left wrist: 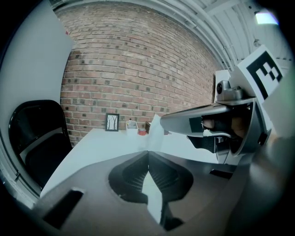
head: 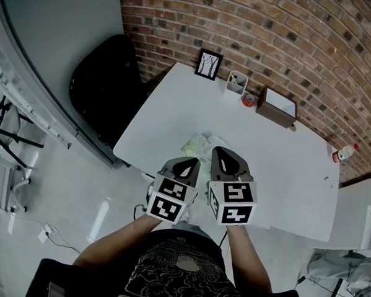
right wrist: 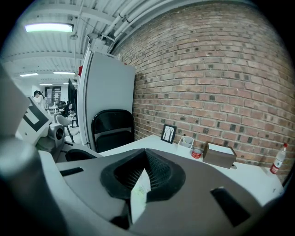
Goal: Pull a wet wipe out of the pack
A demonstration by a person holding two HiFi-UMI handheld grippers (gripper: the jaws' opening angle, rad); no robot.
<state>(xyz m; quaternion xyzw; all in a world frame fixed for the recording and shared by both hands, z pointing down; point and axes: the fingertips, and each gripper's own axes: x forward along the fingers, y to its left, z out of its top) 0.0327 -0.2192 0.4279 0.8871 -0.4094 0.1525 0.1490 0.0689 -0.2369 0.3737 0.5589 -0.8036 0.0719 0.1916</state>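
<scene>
The wet wipe pack (head: 200,145), pale green and white, lies on the white table (head: 284,162) just beyond both grippers. My left gripper (head: 185,168) is shut on a white wet wipe (left wrist: 155,133), which runs up from between its jaws (left wrist: 148,153) and down through them. My right gripper (head: 227,162) is beside it, with its jaws (right wrist: 145,153) shut on a white flap with green print (right wrist: 139,193), which looks like the pack's edge. In the head view, most of the pack is hidden by the gripper bodies.
At the far edge of the table, against the brick wall, stand a small picture frame (head: 208,64), a white holder (head: 236,84), a red can (head: 248,99) and a brown box (head: 277,106). A bottle (head: 344,153) is at the right. A black chair (head: 105,85) is on the left.
</scene>
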